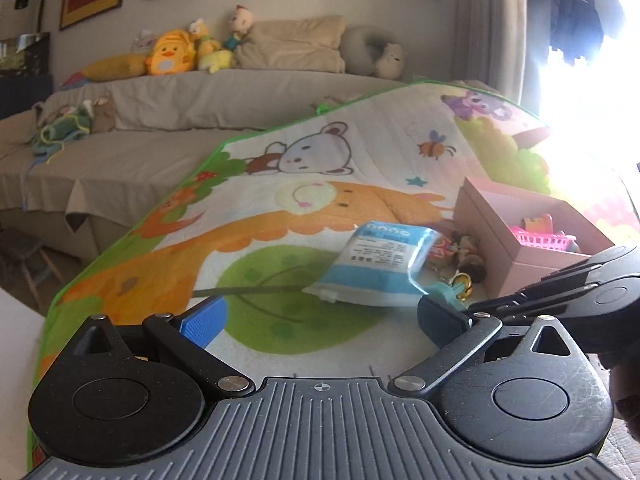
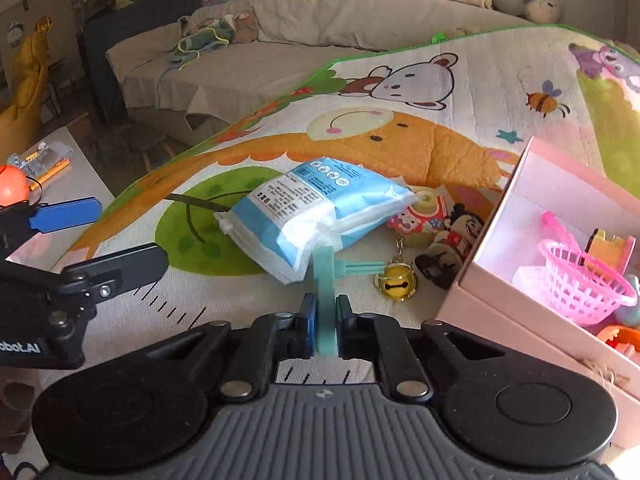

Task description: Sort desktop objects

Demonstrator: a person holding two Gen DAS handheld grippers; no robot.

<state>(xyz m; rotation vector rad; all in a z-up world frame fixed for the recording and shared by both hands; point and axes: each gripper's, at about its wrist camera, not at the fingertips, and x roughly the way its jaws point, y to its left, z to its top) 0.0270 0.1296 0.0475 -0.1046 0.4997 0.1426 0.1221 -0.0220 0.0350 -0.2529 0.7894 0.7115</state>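
My right gripper (image 2: 323, 316) is shut on a pale green plastic toy piece (image 2: 323, 276), which stands upright between its pads with a prong sticking out to the right. Just beyond it lie a blue-and-white packet (image 2: 316, 216), a yellow bell keychain (image 2: 396, 282) and a small cartoon figure (image 2: 452, 240) on the play mat. An open pink box (image 2: 476, 304) at the right holds a pink basket (image 2: 584, 280) and other toys. My left gripper (image 1: 320, 320) hovers open over the mat with nothing between its fingers; the packet (image 1: 380, 268) lies ahead of it.
The colourful play mat (image 1: 300, 184) covers the table, with its green edge running along the left. A sofa (image 1: 180, 120) with plush toys stands behind. A side surface at the left holds an orange ball (image 2: 12, 188) and small items.
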